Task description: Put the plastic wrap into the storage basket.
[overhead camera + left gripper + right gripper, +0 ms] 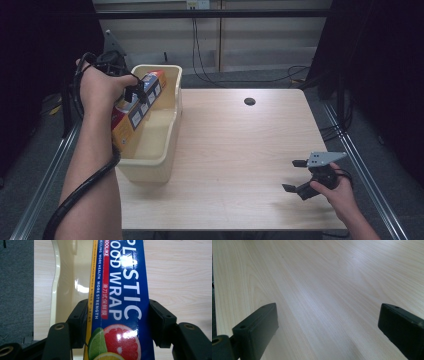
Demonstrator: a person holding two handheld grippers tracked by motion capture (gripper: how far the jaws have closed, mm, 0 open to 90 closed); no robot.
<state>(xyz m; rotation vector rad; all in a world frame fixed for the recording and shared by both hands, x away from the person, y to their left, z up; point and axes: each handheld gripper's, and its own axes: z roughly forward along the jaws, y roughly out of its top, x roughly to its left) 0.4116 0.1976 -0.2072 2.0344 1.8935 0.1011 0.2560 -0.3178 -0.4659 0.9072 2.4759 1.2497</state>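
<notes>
High view shows our left gripper [134, 95] clamping the long blue-and-orange plastic-wrap carton [137, 111], tilted over the cream plastic bin [170, 145] (presumably for lowering inside); right gripper [298, 176] idles, jaws apart.

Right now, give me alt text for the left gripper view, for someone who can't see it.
A blue plastic wrap box with citrus fruit pictures is clamped between the left gripper's two black jaws. Below it are a cream plastic bin and a pale wooden table.
</notes>
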